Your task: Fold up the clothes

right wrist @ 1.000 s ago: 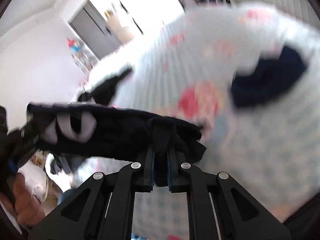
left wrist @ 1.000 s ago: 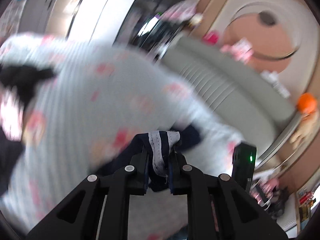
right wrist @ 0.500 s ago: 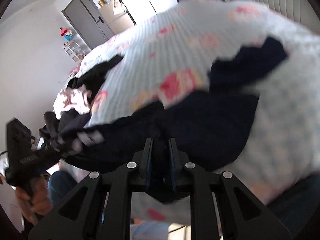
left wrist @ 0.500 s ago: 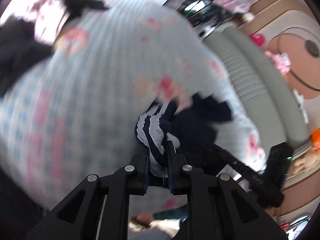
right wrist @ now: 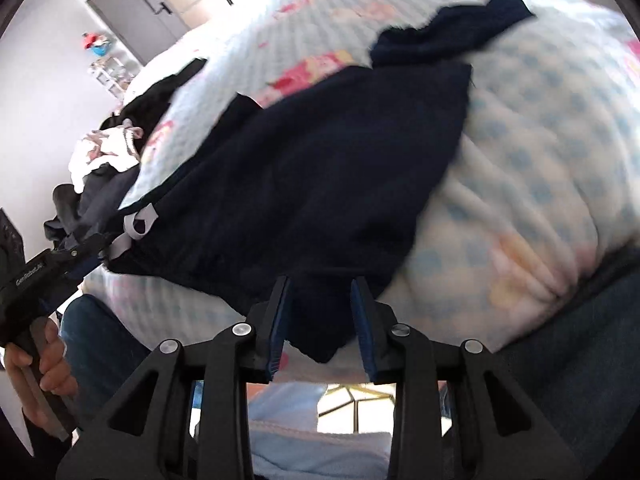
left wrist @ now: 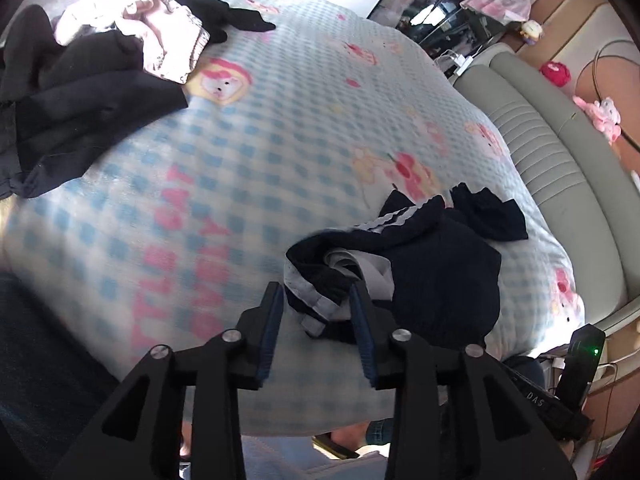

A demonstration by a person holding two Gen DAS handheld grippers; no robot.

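Note:
A navy garment with white-striped trim lies spread on the blue-checked blanket. Its bunched waistband sits between the fingers of my left gripper, whose jaws are opening and no longer pinch it. In the right wrist view the same navy garment fills the middle. One corner of it hangs between the parting jaws of my right gripper, and the pads stand clear of the cloth. A hand at the left edge holds the other gripper's handle.
A small dark cloth lies just beyond the garment. Black garments and a pink-white one are piled at the bed's far left. A grey padded headboard runs along the right. The blanket's near edge drops off below the grippers.
Both grippers came down to the bed with the navy garment. Their jaws, shut on the cloth before, have parted, and the garment now lies on the blanket.

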